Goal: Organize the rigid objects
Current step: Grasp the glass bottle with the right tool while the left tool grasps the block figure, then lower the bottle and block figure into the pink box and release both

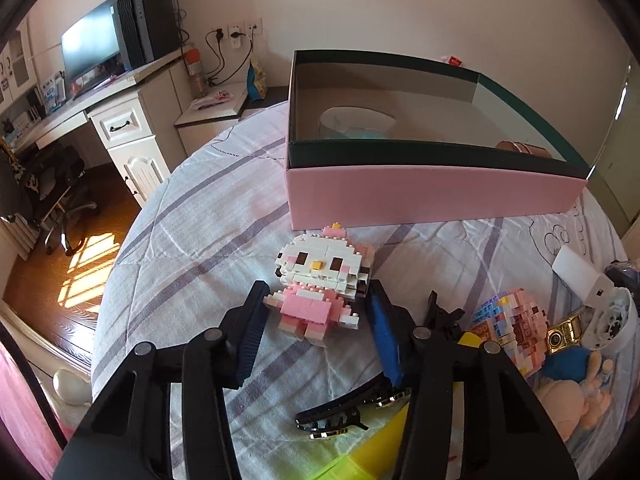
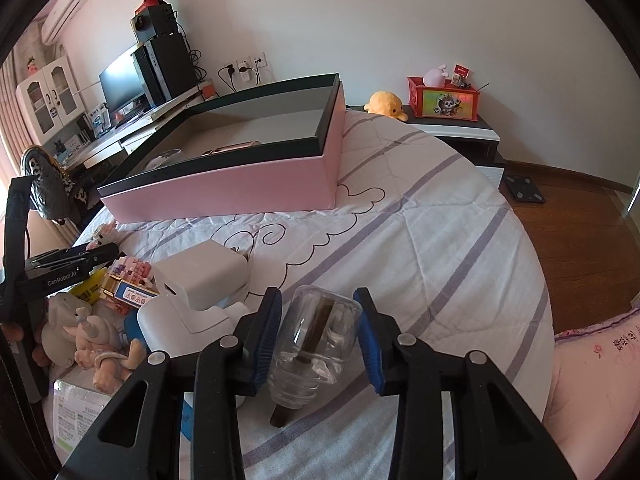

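Between the right gripper's (image 2: 318, 316) blue pads lies a clear plastic bottle (image 2: 316, 344) on its side on the striped bedspread (image 2: 420, 240). Its long axis runs roughly along the fingers, slightly skewed, neck toward the camera, base pointing away toward the box. The left pad touches or nearly touches the bottle's side; a sliver of gap shows at the right pad, so I read the jaws as part-closed and not yet clamped. A dark stick inside follows the same axis. On the other side, the left gripper (image 1: 316, 300) straddles a pink-and-white brick figure (image 1: 320, 284) lying on the bedspread, head away from the camera. Fingers flank its body and the lower sides of the head; the right pad looks to be against the head, the left has a small gap beside the arm, so contact is uncertain, not a firm hold. Beyond both, the pink box (image 2: 224, 188) with dark rim sits open, straight ahead of the left gripper and up-left of the right. Judgement: each hand needs only to finish closing, lift, then carry forward over the near wall. Clutter of toys, a second brick figure (image 1: 508, 320) and a white charger (image 2: 204, 276) lies between the two grippers.
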